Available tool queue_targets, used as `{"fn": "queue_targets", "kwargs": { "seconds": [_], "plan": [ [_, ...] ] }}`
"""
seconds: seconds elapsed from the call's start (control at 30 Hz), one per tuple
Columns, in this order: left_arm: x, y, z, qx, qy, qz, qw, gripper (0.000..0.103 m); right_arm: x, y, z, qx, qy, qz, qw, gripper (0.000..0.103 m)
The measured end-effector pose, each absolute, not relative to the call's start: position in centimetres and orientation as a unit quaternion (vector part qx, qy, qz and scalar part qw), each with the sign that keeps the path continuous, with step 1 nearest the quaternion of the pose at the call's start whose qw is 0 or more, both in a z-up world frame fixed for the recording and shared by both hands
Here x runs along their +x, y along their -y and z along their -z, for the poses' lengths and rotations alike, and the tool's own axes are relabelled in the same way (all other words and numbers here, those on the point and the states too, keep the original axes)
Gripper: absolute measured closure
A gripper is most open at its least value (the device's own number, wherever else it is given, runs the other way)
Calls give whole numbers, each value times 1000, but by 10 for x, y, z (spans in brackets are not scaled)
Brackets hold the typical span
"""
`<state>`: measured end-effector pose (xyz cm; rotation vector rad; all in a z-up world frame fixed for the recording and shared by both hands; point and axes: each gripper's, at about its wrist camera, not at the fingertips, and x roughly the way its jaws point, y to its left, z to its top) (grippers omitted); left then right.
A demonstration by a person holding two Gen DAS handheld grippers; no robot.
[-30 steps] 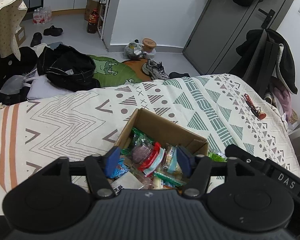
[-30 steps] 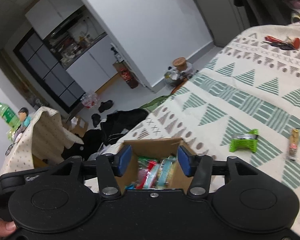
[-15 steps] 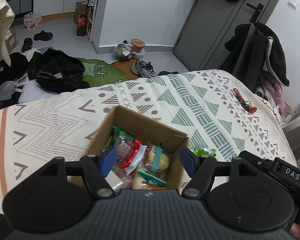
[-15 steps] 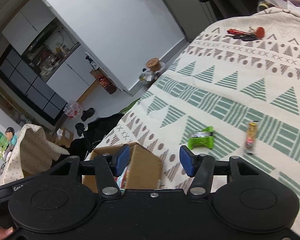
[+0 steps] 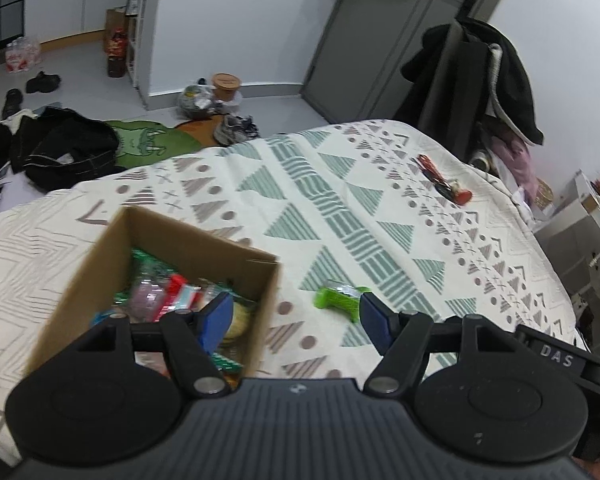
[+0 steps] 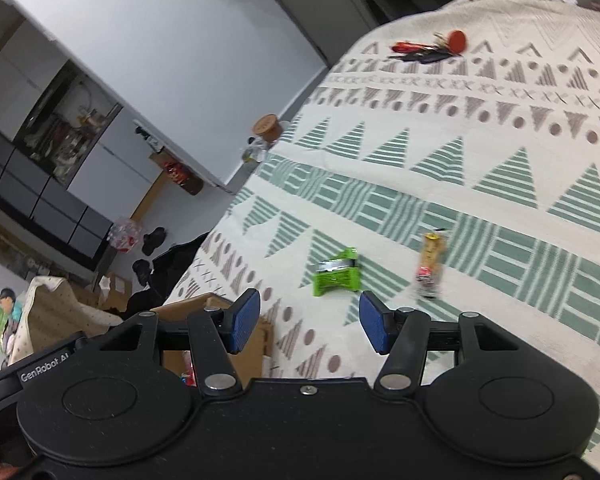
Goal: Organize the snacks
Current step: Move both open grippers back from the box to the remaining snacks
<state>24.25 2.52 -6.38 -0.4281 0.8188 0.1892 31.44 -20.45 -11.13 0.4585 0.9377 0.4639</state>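
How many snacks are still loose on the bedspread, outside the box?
2. A green packet lies just ahead of the right gripper, and a yellow-and-red stick snack lies beside it, farther from the cardboard box. Others may lie out of view.

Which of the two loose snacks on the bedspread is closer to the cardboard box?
The bright green packet. It lies nearer the cardboard box than the slim yellowish stick snack, which sits farther out on the bedspread.

My left gripper [image 5: 296, 316] is open above the bed [image 5: 380, 208], between the snack box [image 5: 172, 236] and a green packet [image 5: 338, 298].
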Motion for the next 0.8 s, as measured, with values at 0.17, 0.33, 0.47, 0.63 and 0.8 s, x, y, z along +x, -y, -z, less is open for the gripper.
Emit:
{"fn": "queue_targets", "kwargs": {
  "seconds": [0.17,0.33,0.47,0.63,0.8],
  "plan": [
    [259,-9,68,-205,-401,-77,890,34,320,217,117,223,-443,-198,845,28],
    [275,0,75,-208,-408,-74,886,24,331,229,126,232,-448,-167,847,12],
    [289,9,81,-209,-411,-66,885,23,340,235,136,239,-455,-142,846,4],
    [305,19,93,-207,-421,-58,881,23,349,238,146,252,-466,-130,838,4],
    [319,23,107,-210,-426,-50,879,23,356,237,155,252,-471,-121,837,8]
  ]
}}
